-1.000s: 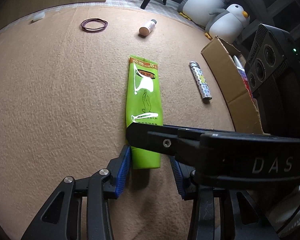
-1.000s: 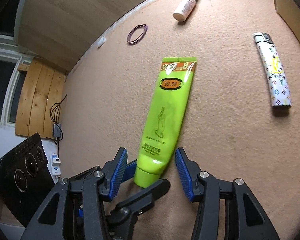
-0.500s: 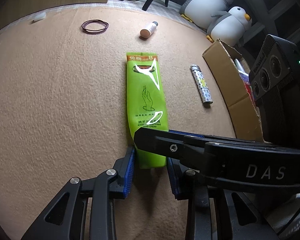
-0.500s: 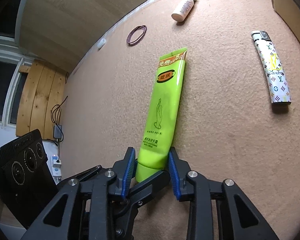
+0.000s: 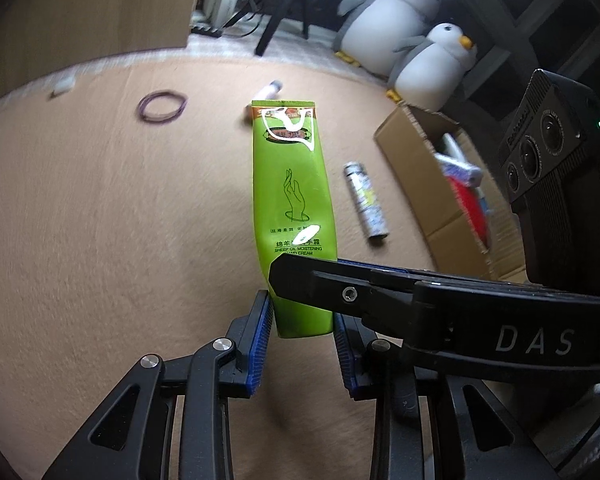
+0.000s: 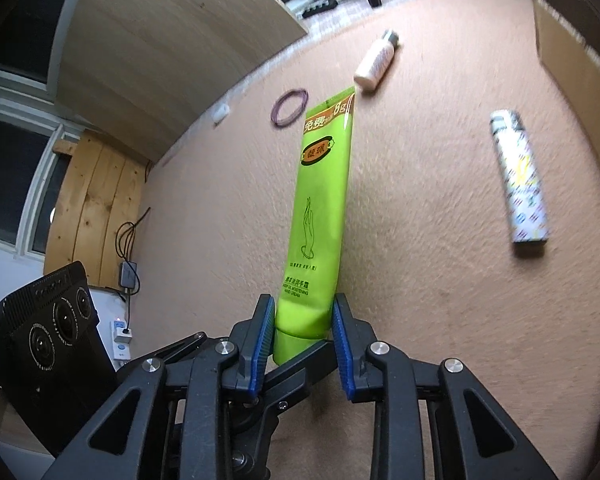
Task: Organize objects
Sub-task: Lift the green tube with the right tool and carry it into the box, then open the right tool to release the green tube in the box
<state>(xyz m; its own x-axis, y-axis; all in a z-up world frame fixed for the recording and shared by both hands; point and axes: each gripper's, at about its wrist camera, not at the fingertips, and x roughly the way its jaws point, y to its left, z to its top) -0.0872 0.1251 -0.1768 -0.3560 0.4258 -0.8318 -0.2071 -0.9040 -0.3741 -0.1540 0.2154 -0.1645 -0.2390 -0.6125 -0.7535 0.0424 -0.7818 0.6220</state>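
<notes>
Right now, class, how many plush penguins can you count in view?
2. The larger penguin sits beyond the carpet's far edge; the smaller penguin sits beside it, nearer the cardboard box. Others may be hidden.

Green hand-cream tube (image 5: 294,208) flat on the carpet (image 5: 100,240) a second ago; now its crimped end is raised clear. Left gripper (image 5: 302,332) and right gripper (image 6: 302,340) (jaws closing) have both clamped its cap end.
</notes>
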